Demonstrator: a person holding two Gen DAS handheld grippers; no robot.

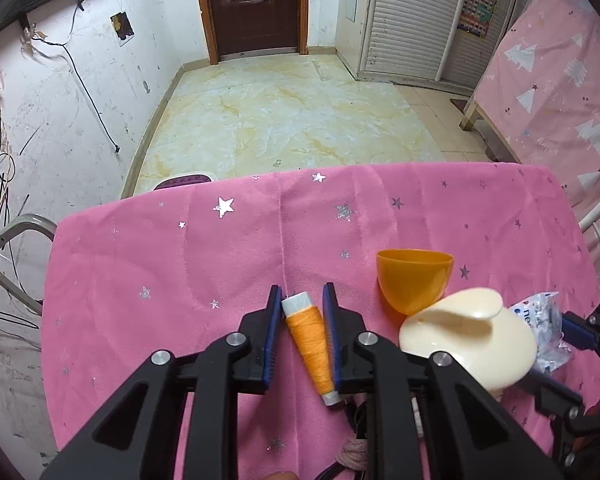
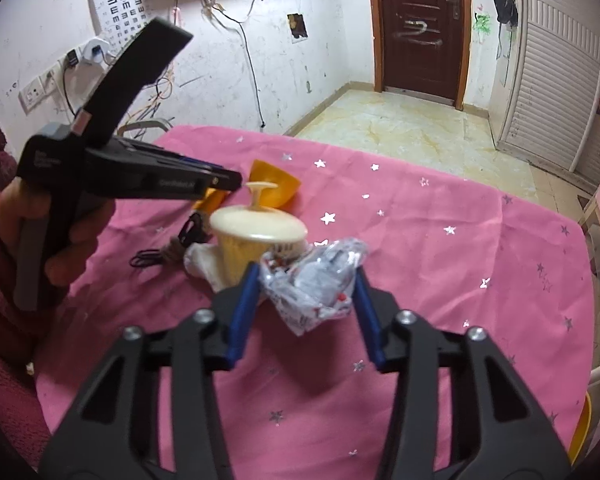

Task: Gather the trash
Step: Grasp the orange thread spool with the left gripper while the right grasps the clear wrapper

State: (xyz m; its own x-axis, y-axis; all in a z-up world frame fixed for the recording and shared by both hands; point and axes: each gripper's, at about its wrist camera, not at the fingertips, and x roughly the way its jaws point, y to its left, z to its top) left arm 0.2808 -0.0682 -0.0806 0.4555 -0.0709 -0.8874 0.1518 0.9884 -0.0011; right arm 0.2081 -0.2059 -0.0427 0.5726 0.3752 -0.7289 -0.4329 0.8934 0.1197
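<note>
Fingers of our left gripper [image 1: 302, 312] stood apart on either side of the orange thread spool [image 1: 310, 344], which lay on the pink cloth [image 1: 160, 264], seemingly lined up for a pinch. Our right gripper [image 2: 306, 280] was spread around the crumpled wrapper [image 2: 316, 280] beside the cream lidded basket [image 2: 256, 240], apparently unclamped.

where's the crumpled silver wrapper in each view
Left wrist: the crumpled silver wrapper sits at the far right edge, behind the cream lidded container, next to the right gripper.
Right wrist: it is at centre, between the right gripper's open fingers, just right of the cream container.
Shared landmark: the orange cup beyond the cream container.
</note>
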